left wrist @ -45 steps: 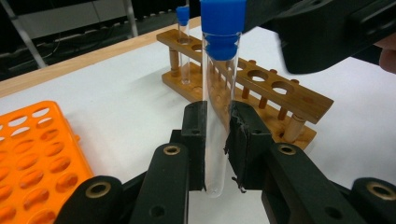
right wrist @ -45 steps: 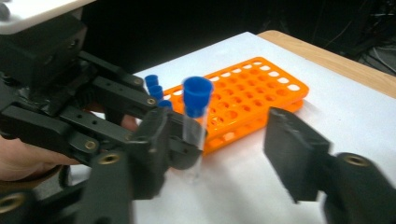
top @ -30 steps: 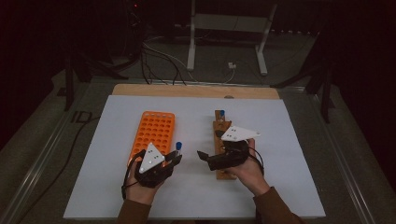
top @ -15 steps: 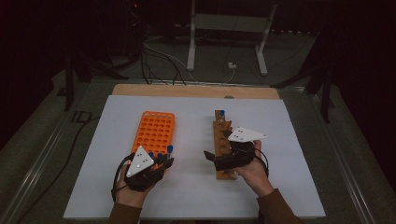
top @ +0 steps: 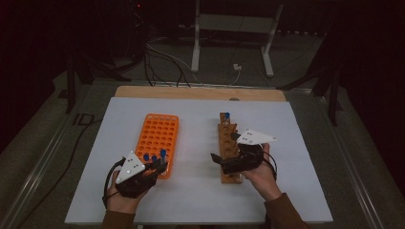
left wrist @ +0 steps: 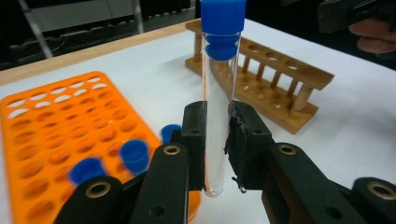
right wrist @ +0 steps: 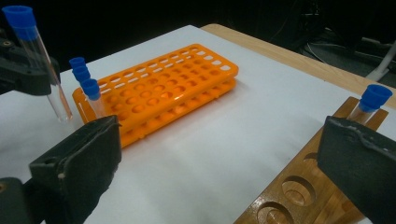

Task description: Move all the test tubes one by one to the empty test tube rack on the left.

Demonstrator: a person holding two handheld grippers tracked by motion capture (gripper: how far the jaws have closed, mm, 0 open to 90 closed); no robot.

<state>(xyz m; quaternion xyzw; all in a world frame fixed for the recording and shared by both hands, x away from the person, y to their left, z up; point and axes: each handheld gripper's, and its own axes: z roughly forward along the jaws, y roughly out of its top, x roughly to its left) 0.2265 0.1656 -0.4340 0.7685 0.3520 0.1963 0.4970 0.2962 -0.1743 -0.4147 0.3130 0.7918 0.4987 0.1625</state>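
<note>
Left tool (left wrist: 217, 140): clamped on an upright blue-capped tube (left wrist: 218, 93), seen at centre frame.
Right tool (right wrist: 219, 158): jaws held wide apart over the wooden rack (top: 228, 145), right of centre.
Orange rack (top: 157, 140): set left of centre on the counter (top: 200, 200), three capped tubes (top: 154, 157) at its near end.

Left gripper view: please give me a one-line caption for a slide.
Left gripper holding a blue-capped test tube upright beside the orange rack, wooden rack behind.
</note>
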